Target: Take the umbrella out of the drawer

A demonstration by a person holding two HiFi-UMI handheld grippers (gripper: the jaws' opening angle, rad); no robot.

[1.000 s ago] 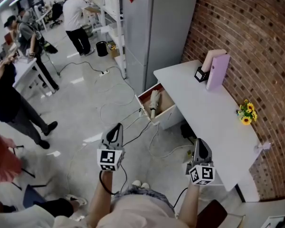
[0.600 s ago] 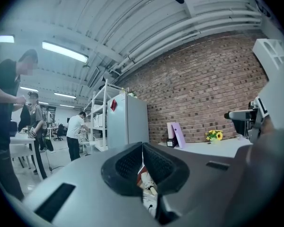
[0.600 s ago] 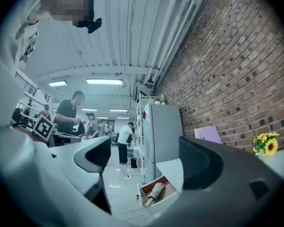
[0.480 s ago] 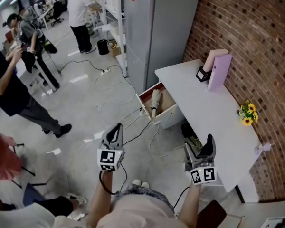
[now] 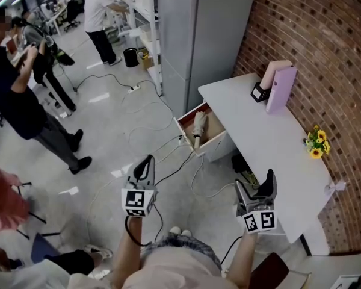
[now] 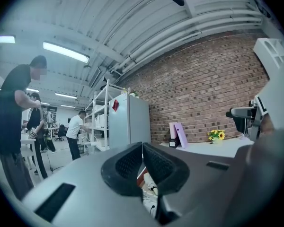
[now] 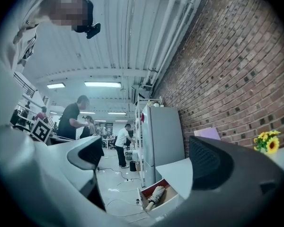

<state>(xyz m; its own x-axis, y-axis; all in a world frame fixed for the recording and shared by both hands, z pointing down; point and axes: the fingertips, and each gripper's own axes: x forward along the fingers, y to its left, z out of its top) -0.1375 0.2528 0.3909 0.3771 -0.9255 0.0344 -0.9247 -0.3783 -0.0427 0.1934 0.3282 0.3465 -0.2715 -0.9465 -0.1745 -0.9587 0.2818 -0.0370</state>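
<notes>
- The folded umbrella [image 5: 197,127] lay inside the open drawer [image 5: 212,126] of the white desk [image 5: 271,143].
- The right gripper [image 5: 254,185], well apart from it, had just been opening, its jaws wide and empty.
- The left gripper [image 5: 147,161] was closed on nothing.

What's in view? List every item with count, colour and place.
umbrella: one, beige, lying in the drawer
drawer: one, white with brown inside, pulled open at the desk's far end
desk: one, white, against the wall
folder: one, purple, upright on the desk
box: one, black, beside the folder
flowers: one bunch, yellow, on the desk by the wall
cabinet: one, grey, beyond the desk
bin: one, black, on the floor
cables: several, across the floor
people: at least three, far left
left gripper: grey, jaws together, empty
right gripper: grey, jaws have just been opening, nothing between them
</notes>
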